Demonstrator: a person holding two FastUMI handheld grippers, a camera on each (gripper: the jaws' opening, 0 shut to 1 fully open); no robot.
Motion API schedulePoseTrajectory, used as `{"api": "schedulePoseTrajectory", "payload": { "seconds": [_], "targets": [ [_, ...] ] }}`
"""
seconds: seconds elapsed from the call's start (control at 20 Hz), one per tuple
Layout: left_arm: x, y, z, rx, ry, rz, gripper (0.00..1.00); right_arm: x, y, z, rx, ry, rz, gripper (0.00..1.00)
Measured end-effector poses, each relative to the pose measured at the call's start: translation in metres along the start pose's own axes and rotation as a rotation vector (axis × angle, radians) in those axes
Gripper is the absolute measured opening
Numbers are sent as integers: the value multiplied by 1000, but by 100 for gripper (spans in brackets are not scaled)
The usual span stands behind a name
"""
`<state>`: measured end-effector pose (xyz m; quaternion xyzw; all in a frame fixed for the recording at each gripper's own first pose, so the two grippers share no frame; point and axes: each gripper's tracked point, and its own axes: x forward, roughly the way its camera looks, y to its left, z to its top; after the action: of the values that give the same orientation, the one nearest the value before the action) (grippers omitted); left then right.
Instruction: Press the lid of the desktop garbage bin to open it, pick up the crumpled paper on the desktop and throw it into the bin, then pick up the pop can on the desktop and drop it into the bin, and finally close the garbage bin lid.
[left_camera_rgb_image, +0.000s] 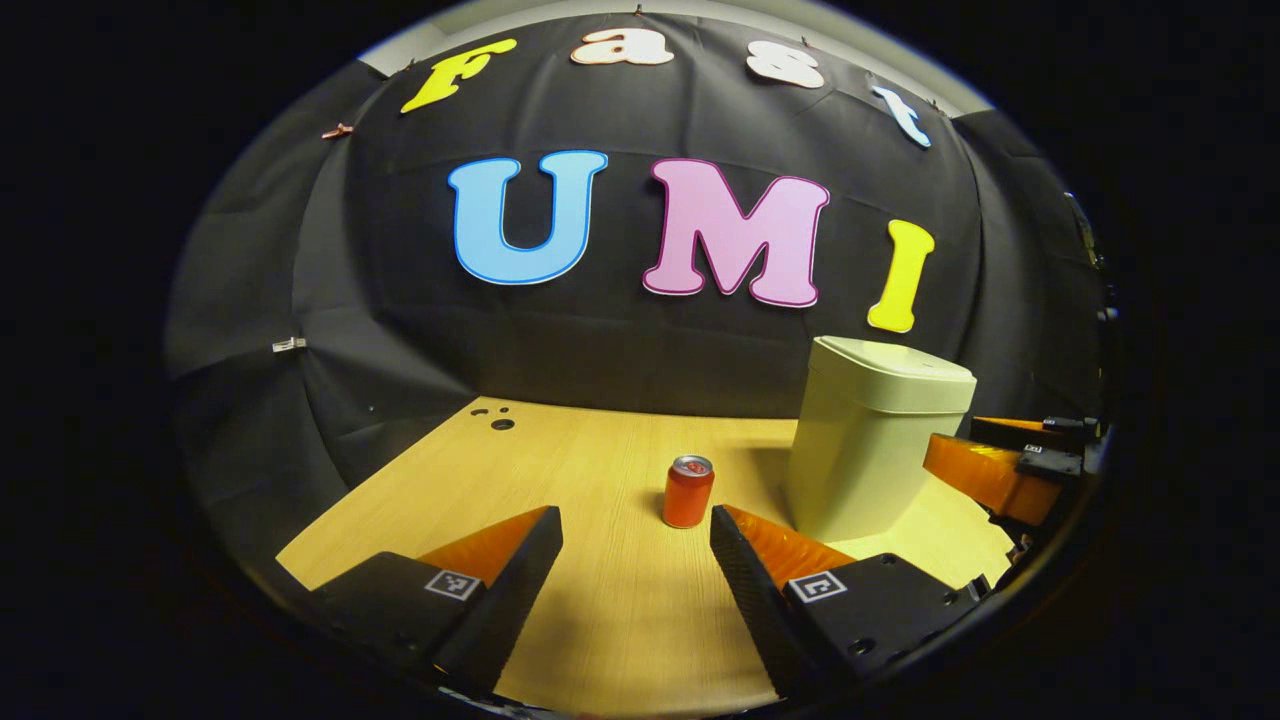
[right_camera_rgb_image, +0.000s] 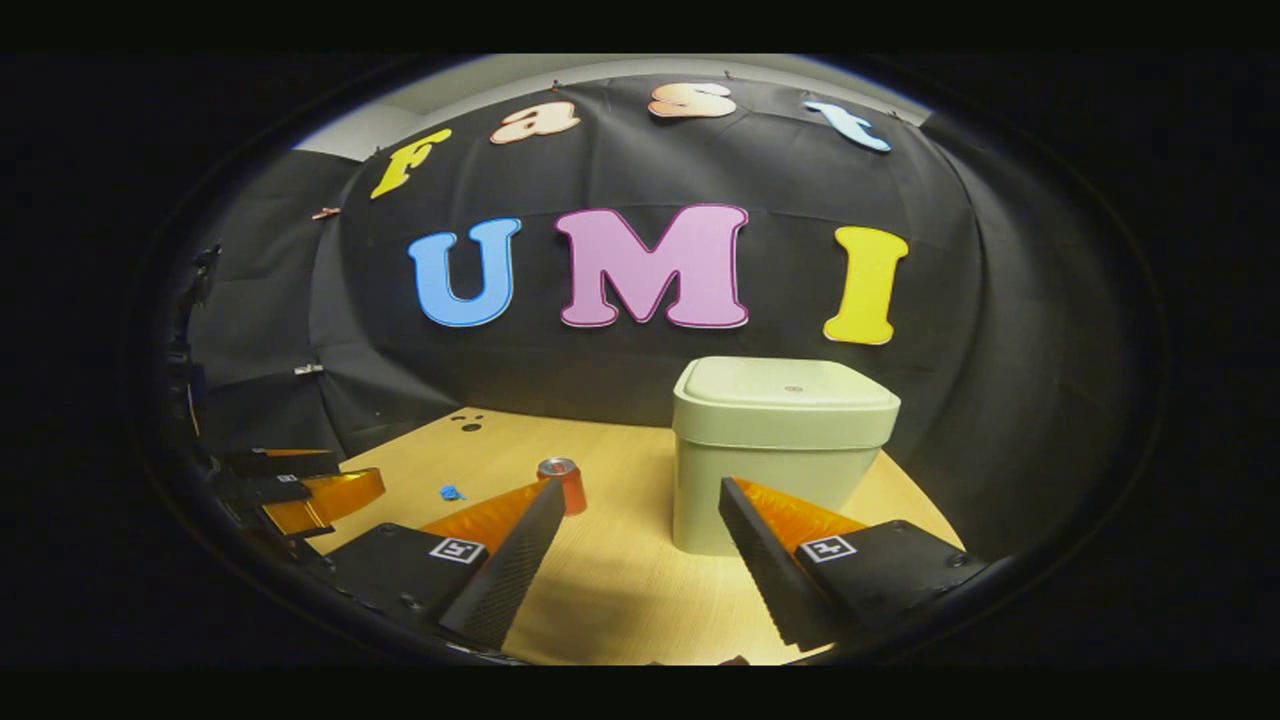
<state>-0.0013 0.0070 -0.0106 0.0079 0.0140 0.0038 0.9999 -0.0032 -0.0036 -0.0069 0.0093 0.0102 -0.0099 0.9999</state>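
Both tongs wide, empty. Bin (right_camera_rgb_image: 785, 450) lid shut. Pop can (left_camera_rgb_image: 688, 491) upright on table (left_camera_rgb_image: 600, 620): likely light, smooth, dentable; best gripped mid-body.

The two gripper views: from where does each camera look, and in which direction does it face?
Left gripper view: rides on the left hand-held gripper, above the table, facing the booth's wall; the pop can stands just ahead, the bin to its right; own open fingers below, the other gripper at the right edge.
Right gripper view: rides on the right hand-held gripper, facing the closed bin; own open fingers below, the left gripper at the left edge.
Shared: table, can, bin, wall.
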Motion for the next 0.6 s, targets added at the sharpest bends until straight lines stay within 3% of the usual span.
{"api": "schedulePoseTrajectory", "payload": {
  "seconds": [0.6],
  "targets": [
    [1, -5, -5, 17, 13, -16, 95, -4, -10, -1, 11, 10, -27, 96]
  ]
}}
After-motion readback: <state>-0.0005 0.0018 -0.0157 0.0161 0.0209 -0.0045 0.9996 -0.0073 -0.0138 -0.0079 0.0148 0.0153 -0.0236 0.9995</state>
